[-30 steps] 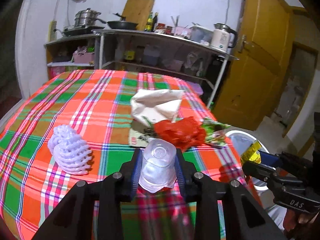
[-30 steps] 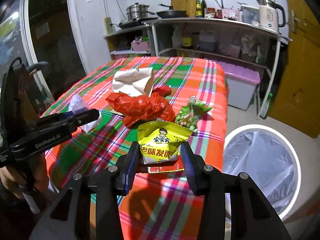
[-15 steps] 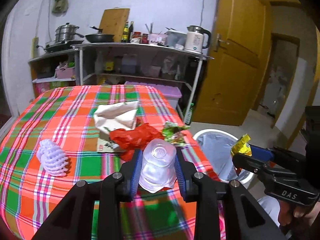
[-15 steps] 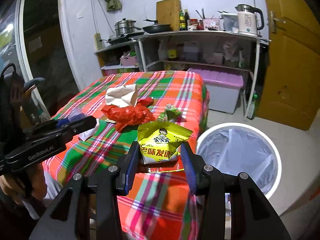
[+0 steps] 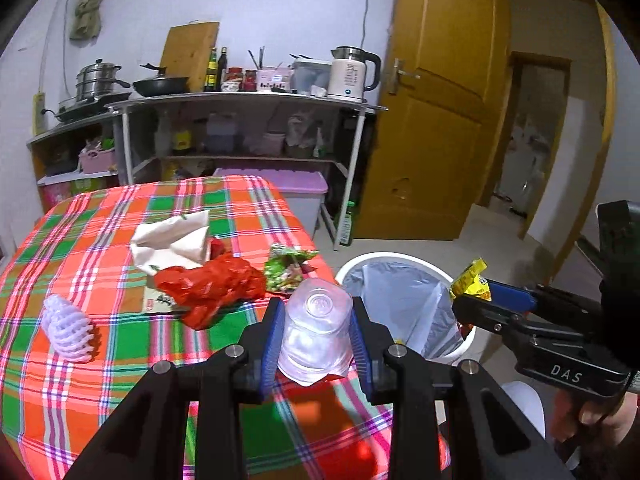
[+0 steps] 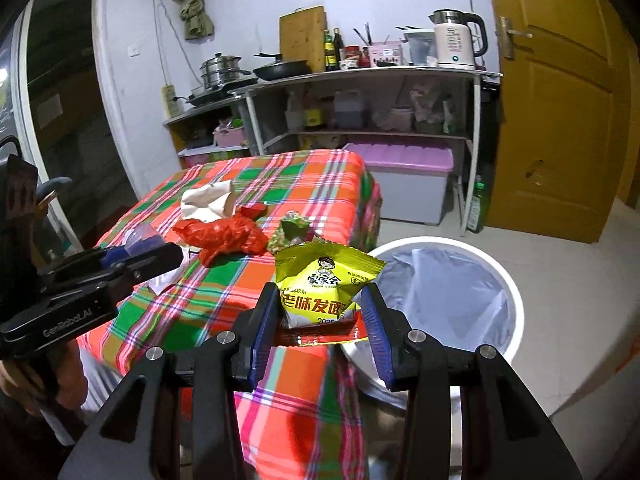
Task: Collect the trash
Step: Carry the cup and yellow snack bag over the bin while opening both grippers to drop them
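So, clear crumpled plastic cup [image 5: 317,334] sits clamped in left gripper [image 5: 316,340], above plaid-cloth table [image 5: 100,380] edge. Yellow snack packet [image 6: 324,292] is clenched in right gripper [image 6: 318,332], just beside white bin w/ grey liner [image 6: 452,292]. Red plastic bag [image 5: 212,290], green wrapper [image 5: 288,268] & white foam net [image 5: 70,334] lie on cloth.

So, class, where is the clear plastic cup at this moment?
In the left wrist view, the clear plastic cup sits upside down between the left gripper pads, above the table edge, left of the white bin.
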A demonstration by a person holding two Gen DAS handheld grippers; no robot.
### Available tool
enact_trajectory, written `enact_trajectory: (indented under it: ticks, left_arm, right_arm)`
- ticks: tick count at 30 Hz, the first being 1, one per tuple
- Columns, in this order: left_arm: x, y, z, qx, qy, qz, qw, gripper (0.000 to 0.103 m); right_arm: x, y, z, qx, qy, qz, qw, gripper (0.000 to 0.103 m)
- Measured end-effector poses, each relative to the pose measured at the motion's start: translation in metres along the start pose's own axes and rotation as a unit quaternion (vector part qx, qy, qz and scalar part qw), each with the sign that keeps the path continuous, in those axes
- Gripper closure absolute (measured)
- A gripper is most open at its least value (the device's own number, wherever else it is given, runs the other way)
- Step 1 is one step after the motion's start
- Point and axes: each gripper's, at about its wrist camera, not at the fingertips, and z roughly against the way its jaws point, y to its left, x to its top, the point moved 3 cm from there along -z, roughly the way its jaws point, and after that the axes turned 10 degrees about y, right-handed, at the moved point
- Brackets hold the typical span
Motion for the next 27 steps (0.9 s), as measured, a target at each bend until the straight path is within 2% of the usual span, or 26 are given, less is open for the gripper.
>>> enact_trajectory:
  ticks: [14, 27]
  left_arm:
    - [0.014, -0.036, -0.034, -0.034, 0.013, -0.033, 0.9988, 0.071]
    - [0.028, -0.062, -0.078, -0.061, 0.028, -0.051, 0.9964, 0.07]
  right_arm:
    - [-0.008, -0.039, 0.004, -0.029, 0.002, -0.035, 0.999, 0.059]
    - [-0.011, -0.074, -0.013, -0.047, 0.018, -0.062, 0.997, 0.059]
